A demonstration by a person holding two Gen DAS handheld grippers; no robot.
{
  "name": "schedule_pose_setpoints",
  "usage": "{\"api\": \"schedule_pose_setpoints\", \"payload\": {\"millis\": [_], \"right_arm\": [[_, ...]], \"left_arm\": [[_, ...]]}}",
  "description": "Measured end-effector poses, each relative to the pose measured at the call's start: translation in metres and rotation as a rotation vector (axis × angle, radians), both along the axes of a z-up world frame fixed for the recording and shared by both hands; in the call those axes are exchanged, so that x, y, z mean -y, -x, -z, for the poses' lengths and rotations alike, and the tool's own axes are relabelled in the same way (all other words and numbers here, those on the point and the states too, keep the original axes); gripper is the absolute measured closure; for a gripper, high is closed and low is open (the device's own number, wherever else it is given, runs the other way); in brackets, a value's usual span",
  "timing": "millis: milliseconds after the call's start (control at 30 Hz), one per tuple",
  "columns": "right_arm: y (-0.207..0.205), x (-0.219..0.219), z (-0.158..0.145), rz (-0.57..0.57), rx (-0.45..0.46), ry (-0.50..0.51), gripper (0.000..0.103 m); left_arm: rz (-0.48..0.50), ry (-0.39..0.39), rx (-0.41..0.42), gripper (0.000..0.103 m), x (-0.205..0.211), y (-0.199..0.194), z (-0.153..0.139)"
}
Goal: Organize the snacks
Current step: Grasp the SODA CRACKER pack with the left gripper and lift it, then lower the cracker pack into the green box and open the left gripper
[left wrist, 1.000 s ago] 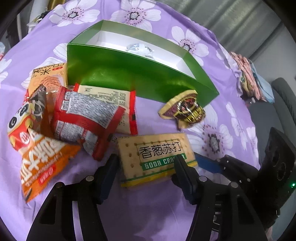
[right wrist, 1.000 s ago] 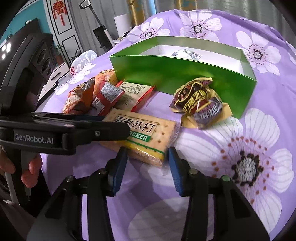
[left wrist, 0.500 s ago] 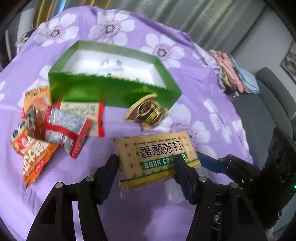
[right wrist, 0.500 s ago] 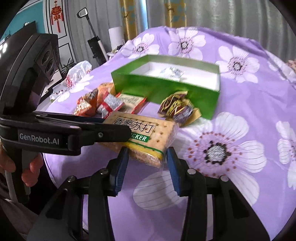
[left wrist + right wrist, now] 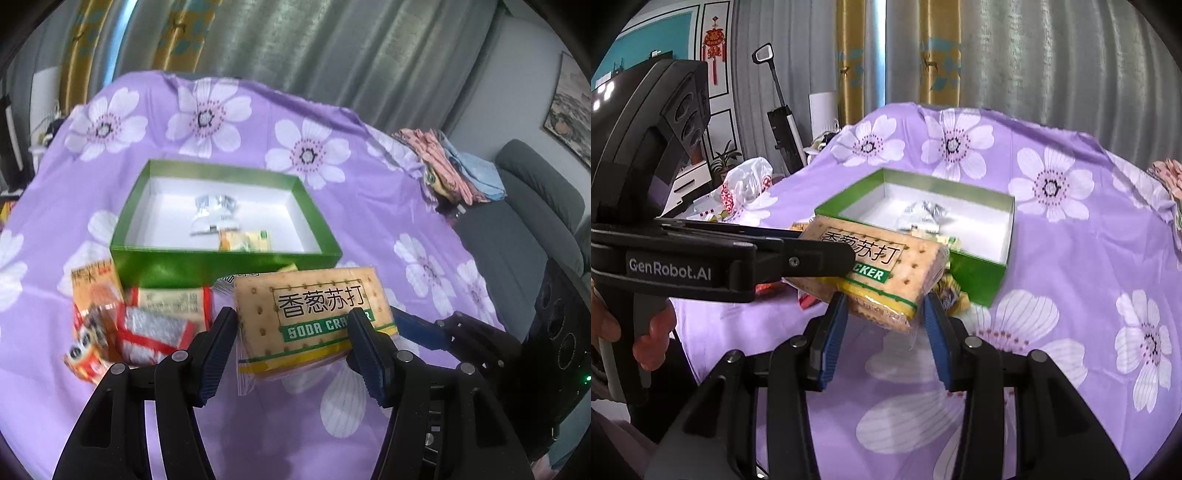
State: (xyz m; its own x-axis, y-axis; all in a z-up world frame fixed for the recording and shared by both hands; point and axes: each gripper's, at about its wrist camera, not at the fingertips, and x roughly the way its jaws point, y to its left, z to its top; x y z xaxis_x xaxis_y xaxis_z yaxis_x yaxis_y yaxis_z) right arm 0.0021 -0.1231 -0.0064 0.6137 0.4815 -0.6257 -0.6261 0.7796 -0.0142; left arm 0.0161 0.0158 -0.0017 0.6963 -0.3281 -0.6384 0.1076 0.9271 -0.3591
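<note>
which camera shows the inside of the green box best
The left wrist view: it looks down into the green box, showing its white floor and wrappers. The right wrist view sees it obliquely, the soda cracker pack hiding its near corner.

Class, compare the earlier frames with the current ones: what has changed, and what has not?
Both grippers, left and right, have lifted the rectangular soda cracker pack off the purple floral tablecloth, up toward the open green box. Both grips and the loose snack packets are unchanged.

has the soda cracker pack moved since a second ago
Yes. The soda cracker pack, held by both the left gripper and right gripper, has risen off the purple cloth and now hangs near the green box.
</note>
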Motion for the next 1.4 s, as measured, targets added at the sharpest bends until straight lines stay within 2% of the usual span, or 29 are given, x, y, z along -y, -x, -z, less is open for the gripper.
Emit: {"api": "schedule_pose_setpoints", "payload": {"millis": [433,733,1167,1400], "right_arm": [[-0.028,-0.017,-0.018,-0.005,0.058,-0.014,0.060],[-0.052,-0.030,-0.014,-0.003,0.060,-0.011,0.060],[-0.087,-0.041,-0.008,0.000,0.046,-0.035,0.060],[-0.110,-0.046,-0.007,-0.005,0.027,-0.051,0.060]], "left_arm": [[-0.016,0.000,0.055,0.041,-0.018,-0.030,-0.017],[-0.022,-0.012,0.079,0.041,-0.027,-0.055,-0.020],[-0.040,-0.015,0.054,0.041,-0.040,-0.090,-0.009],[-0.039,0.016,-0.005,0.041,-0.053,-0.116,0.003]]}}
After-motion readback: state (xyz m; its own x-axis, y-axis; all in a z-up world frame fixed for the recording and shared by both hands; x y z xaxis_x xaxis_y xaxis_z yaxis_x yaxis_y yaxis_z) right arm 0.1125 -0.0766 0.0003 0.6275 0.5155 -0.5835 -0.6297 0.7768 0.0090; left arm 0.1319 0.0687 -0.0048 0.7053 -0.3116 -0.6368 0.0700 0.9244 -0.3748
